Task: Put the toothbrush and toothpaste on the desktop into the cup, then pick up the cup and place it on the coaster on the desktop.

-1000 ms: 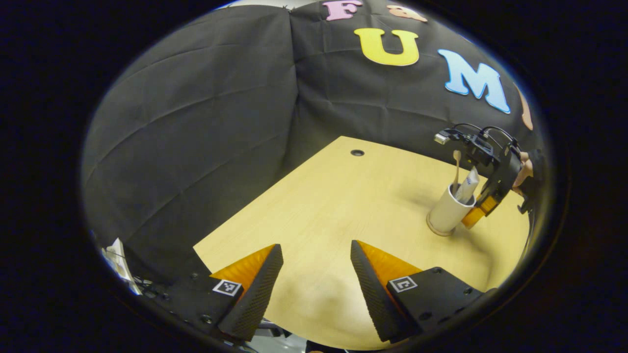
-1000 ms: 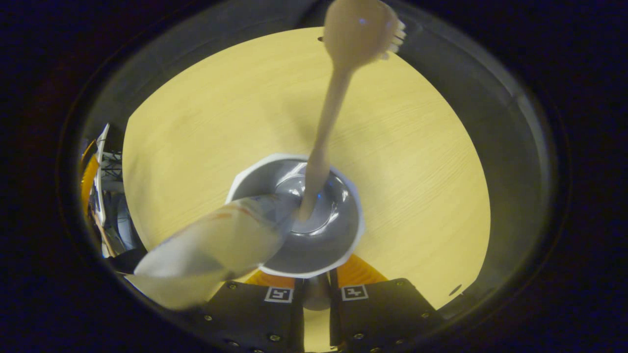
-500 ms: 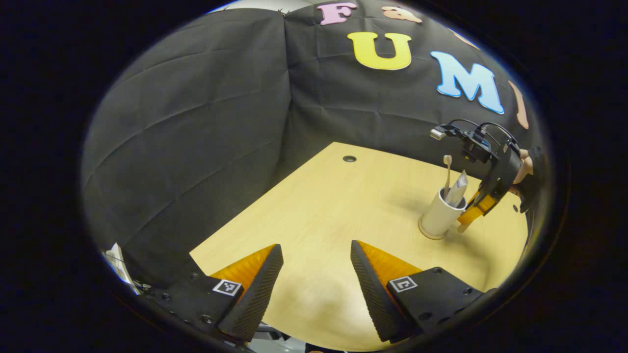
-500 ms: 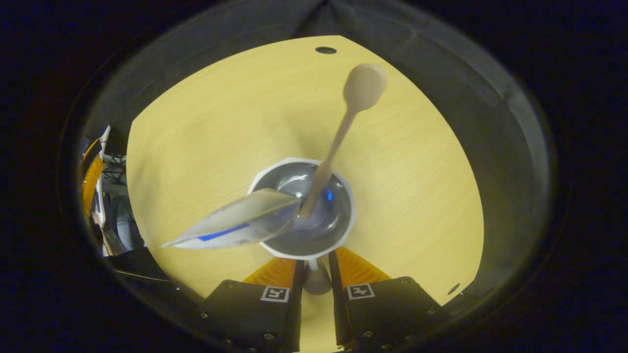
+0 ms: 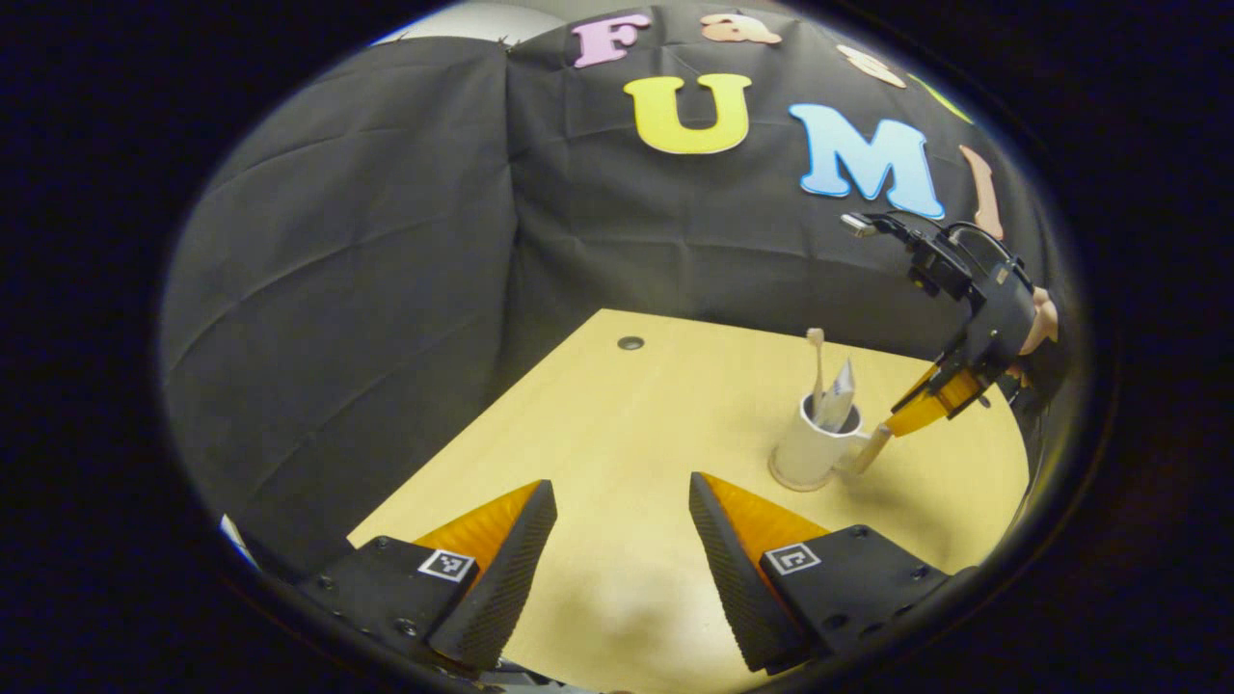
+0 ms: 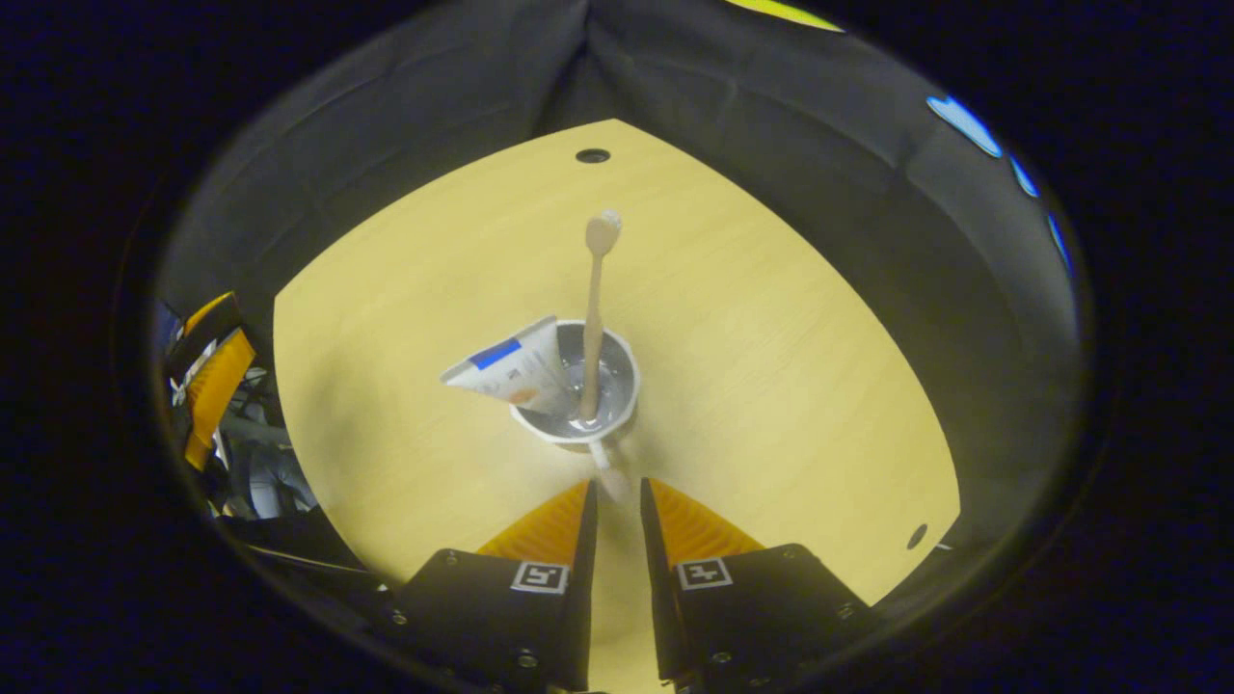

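Observation:
A white cup stands upright on the wooden desk, on a thin tan coaster that shows as a ring under its base. A beige toothbrush and a white toothpaste tube stick out of it. From above, the cup, toothbrush and toothpaste sit just past my right gripper. Its fingers stand a narrow gap apart, with the cup handle at their tips, not clamped. The right gripper hangs to the cup's right. My left gripper is open above the desk's near part.
The desk has a small cable hole near its far corner and another hole near the right edge. Black cloth walls close the back and left. A hand holds the right gripper. Clutter lies off the desk's left edge.
The right gripper set the tilted cup upright, slid back off its handle and rose away. The left gripper's view swung, so the cup sits nearer its centre.

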